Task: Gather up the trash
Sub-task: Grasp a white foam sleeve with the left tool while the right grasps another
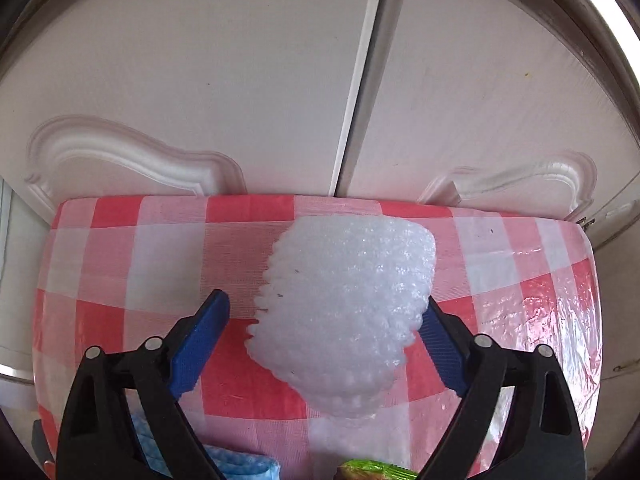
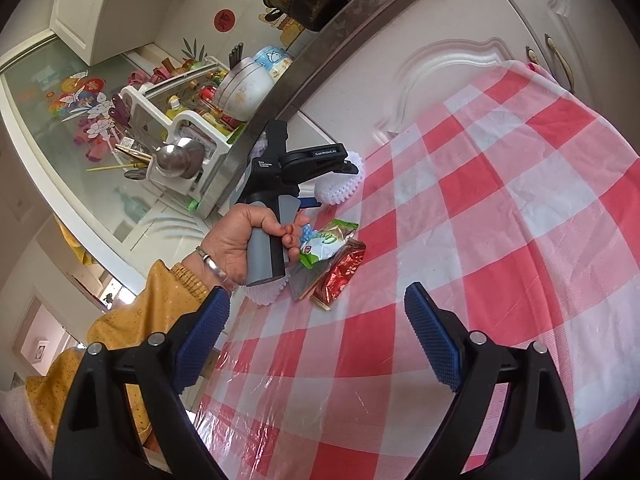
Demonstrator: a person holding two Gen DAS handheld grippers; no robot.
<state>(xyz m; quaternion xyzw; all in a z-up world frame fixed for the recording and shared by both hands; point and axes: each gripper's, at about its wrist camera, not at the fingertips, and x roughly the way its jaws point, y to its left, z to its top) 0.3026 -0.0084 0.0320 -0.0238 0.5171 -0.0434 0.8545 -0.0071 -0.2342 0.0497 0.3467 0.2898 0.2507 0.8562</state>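
**Foam net between the left jaws, leaning to the right blade**

Left gripper (image 1: 324, 344) spread wide over the checked tablecloth (image 1: 120, 264), jaws released and clasping nothing. White foam net (image 1: 344, 300) straight ahead and between the blue pads (image 1: 200, 344), long axis running away from the claw, near end already past the fingertips. Off-centre, though: right edge of the foam against or just overlapping the right pad, clear gap on the left side. Probably wants a small shift rightward before closing, else a lopsided pinch on soft, springy foam that may slip out.

Green wrapper (image 1: 376, 470) just under the wrist, behind the pads; blue cloth (image 1: 240, 464) low and to the left of it.

Right gripper (image 2: 316, 344) also parted and bare, nothing between its pads. Red wrapper (image 2: 340, 276) and green wrapper ahead of it and slightly left, well apart from the tips, lying beside the person's left hand (image 2: 248, 244). Left claw clearly the nearer one to the foam; right claw nearer the wrappers.
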